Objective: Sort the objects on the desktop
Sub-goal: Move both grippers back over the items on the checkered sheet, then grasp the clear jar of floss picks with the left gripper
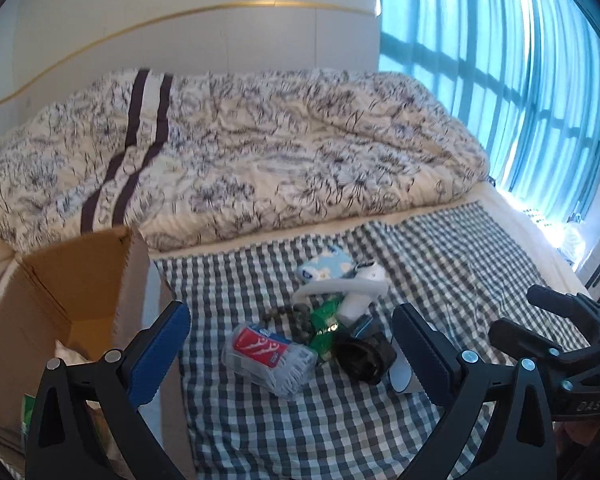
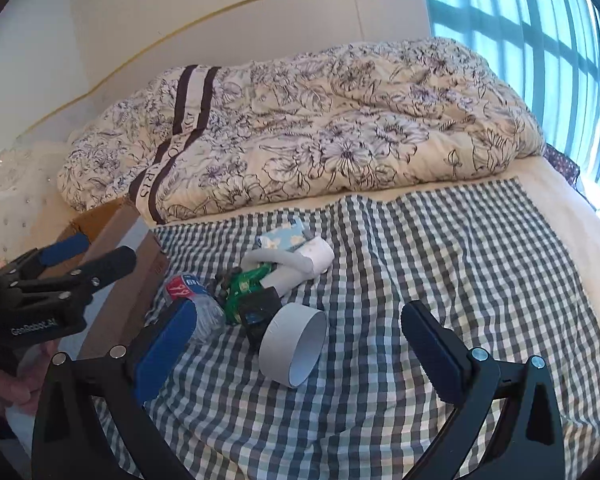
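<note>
Both grippers are hanging over the foot of a bed with jaws spread wide and nothing held: the left gripper (image 1: 290, 346) is facing the pile of small things, and the right gripper (image 2: 296, 346) is pointing at a white cardboard ring (image 2: 294, 346) lying on its side at the pile's near edge.

The things to be sorted are sitting heaped together on a checked cloth (image 2: 440, 280), just beside an open cardboard box (image 1: 72, 292) at the left. The ring is looking light and stiff but crushable; I would judge a gentle pinch across its wall, one finger inside the opening, to be the safest hold. The clear plastic bottle with the red label (image 1: 266, 354) is lying flat, looking empty, light and slippery, so it is probably asking for a squeeze across its middle. The green wrappers (image 1: 324, 322) are looking thin and crinkly and likely to slide. A black object (image 1: 362, 356), whose kind I cannot tell, is touching them. Behind, a white curved piece (image 1: 340, 286) is resting against a blue patterned packet (image 1: 328, 266), which is looking soft.

The cloth is lying rumpled over a soft mattress, so things may sink or roll under pressure. A flowered duvet (image 1: 240, 152) is bunched behind, and teal curtains (image 1: 492, 60) are glowing with daylight on the right.
</note>
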Demonstrator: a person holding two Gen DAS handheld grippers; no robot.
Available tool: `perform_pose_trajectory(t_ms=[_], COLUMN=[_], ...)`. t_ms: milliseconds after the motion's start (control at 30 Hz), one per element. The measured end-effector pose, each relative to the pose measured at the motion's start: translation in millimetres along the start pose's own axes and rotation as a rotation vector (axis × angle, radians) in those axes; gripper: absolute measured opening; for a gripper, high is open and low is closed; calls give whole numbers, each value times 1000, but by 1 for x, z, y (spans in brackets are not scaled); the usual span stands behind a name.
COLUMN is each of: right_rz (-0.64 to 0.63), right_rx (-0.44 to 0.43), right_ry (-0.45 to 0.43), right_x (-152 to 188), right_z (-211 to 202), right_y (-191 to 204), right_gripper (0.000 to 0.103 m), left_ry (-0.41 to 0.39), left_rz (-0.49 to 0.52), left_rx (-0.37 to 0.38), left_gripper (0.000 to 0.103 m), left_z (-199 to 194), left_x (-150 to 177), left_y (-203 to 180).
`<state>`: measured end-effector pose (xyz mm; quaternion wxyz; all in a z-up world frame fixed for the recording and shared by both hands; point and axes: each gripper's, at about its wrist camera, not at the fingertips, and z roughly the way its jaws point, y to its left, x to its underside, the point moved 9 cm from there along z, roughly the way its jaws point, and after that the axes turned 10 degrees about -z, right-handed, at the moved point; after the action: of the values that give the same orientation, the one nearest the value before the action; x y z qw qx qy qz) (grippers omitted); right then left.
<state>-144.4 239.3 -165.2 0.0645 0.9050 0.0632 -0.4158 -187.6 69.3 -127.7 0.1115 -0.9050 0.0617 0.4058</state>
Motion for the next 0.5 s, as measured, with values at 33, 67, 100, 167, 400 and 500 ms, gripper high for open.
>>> perform_pose_trajectory(t_ms=[33,67,100,167,400,500], right_rz=[-5,-9,-13,-19,-21,-20], right_rx=[-1,-1,-1,1,-14,-18], right_ry=[9,17,28,50,101,112], right_x=[2,3,6,10,23,27], right_z=[3,6,11,18,37,42], right_y=[0,1,1,1,1,1], right_gripper=[103,103,103,103,103,103], left_ry=[9,16,24,42,105,146], left_rz=[-3,-4,-3,-3,-30,-48], left_rx=[-2,-6,-8,-10,-61,-103], left_gripper=[103,103,103,103,103,103], left_z=[4,8,12,20,46,59], left_x=[2,4,6,9,19,25], left_y=[0,0,0,-1,8,14])
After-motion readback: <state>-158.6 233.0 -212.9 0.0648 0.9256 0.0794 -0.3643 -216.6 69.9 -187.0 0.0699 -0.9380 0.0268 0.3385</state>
